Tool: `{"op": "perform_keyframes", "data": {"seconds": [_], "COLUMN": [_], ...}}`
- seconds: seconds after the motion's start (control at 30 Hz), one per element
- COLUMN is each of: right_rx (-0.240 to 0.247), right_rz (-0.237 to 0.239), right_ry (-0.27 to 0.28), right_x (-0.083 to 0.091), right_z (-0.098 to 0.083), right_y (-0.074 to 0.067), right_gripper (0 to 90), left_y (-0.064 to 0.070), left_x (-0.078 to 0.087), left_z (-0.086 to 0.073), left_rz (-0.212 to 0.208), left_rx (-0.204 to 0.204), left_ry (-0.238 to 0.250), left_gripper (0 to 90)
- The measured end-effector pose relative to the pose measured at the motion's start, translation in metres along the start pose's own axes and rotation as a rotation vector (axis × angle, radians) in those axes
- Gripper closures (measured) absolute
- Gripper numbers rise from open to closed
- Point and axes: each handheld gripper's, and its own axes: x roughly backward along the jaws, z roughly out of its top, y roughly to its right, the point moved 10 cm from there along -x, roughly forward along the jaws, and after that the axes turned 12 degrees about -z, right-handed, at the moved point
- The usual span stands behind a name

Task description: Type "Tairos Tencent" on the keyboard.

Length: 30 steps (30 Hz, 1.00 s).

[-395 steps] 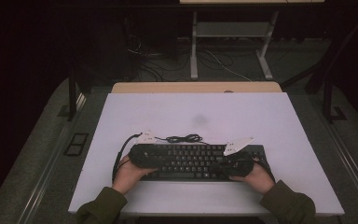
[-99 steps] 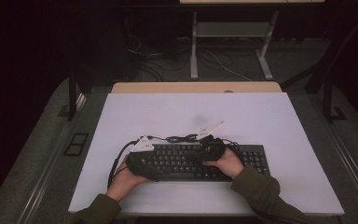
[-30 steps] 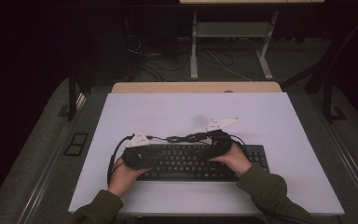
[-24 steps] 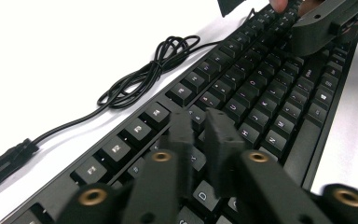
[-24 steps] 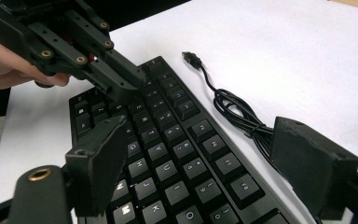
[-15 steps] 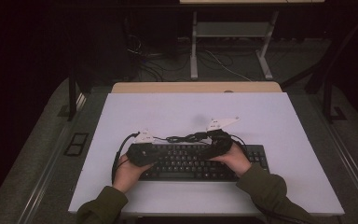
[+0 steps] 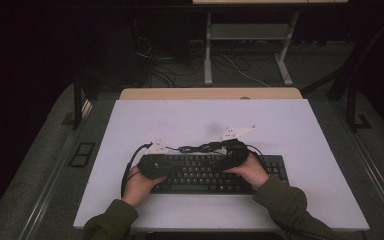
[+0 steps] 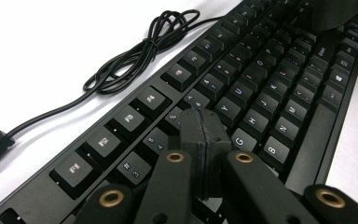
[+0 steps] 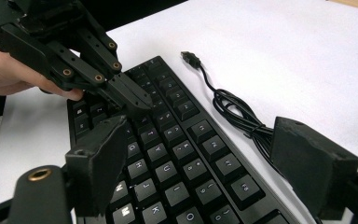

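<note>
A black keyboard (image 7: 205,175) lies across the near half of the white table (image 7: 205,120). Its black cable (image 7: 195,148) is bundled just behind it. My left gripper (image 8: 200,122) is shut with nothing between its pads, and its tip sits low over the keys below the function row. From the right gripper view that same left gripper (image 9: 137,100) points down at the keyboard (image 9: 168,126), held by a hand. My right gripper (image 9: 205,158) is open wide above the keys and holds nothing. In the high view the left gripper (image 7: 152,165) is at the keyboard's left end, the right gripper (image 7: 232,155) at its back middle.
The cable (image 9: 233,109) ends in a loose USB plug (image 9: 189,57) on the table. Beyond the table stand a wooden edge (image 7: 210,93) and a desk frame (image 7: 245,35) with cables on the floor. Bare table lies behind and to both sides.
Since the earliest frame the right hand has moved from the keyboard's right end to its back middle. Over the last second both hands have barely shifted.
</note>
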Motion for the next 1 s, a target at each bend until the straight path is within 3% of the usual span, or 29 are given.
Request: {"op": "perform_keyframes", "data": {"seconds": [0.4,0.5,0.53,0.73,0.87,1.0], "right_rx": [0.002,0.002,0.003,0.001,0.001,0.0], "right_rz": [0.006,0.005,0.005,0.003,0.004,0.004], "right_ry": [-0.004,-0.004,-0.004,0.0,-0.001,0.002], "right_x": [-0.0006,-0.0005,-0.0003,0.0,0.0,0.0003], "right_z": [-0.0002,-0.0003,-0.0003,0.0006,0.0006,0.0017], "right_y": [-0.0026,-0.0024,-0.0021,-0.0015,-0.002,-0.0014], "right_gripper": [18.9,18.9,18.9,18.9,18.9,18.9], "left_y": [0.0004,-0.0006,0.0,-0.0007,0.001,0.0012], "left_x": [-0.0031,-0.0038,-0.0056,-0.004,-0.0028,-0.001], "left_z": [-0.0005,-0.0028,-0.0022,-0.0029,0.0002,0.0], "left_rz": [-0.001,0.002,0.002,-0.001,-0.001,-0.003], "left_rx": [0.012,-0.002,0.008,-0.002,0.014,0.005], "left_ry": [0.007,-0.019,-0.004,-0.021,0.007,0.0], "left_gripper": [89.2,89.2,89.2,89.2,89.2,89.2]}}
